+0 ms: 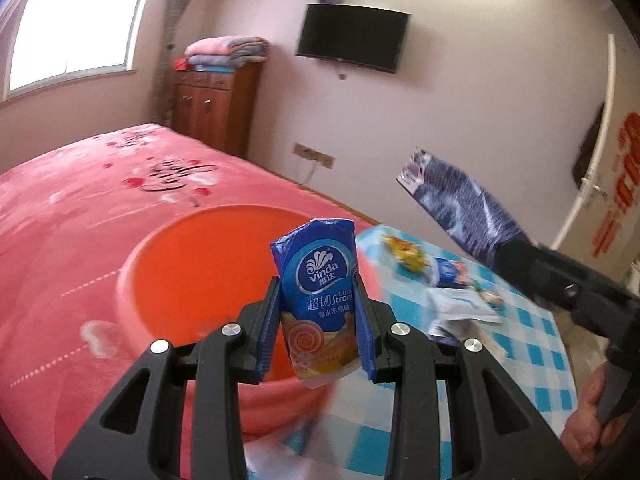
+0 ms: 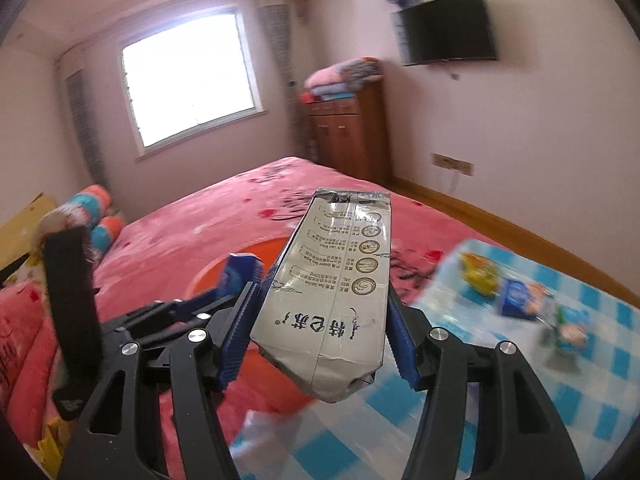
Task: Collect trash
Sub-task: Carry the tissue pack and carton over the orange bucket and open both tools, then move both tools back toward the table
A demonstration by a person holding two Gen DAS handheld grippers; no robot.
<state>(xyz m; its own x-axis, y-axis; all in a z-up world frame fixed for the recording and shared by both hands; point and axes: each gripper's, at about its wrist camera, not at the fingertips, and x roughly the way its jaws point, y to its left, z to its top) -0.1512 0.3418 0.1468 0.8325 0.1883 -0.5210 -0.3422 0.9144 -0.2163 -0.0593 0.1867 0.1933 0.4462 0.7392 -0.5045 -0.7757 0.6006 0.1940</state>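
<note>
fingers [image 1: 365, 332] pinch crinkled tissue pack [image 1: 316, 296], flattened carton [image 2: 336, 292].

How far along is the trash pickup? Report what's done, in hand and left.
Done: nothing shows in the orange basin yet. In hand: the left gripper grips a tissue pack; the right gripper grips a carton. Left: wrappers lie on the checked cloth.

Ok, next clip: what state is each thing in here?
Left gripper: shut on the tissue pack, held upright.
Right gripper: shut on the milk carton, lifted.
Orange basin: on the bed, nothing visible inside.
Wrappers: lying on the checkered cloth.
TV: off.
</note>
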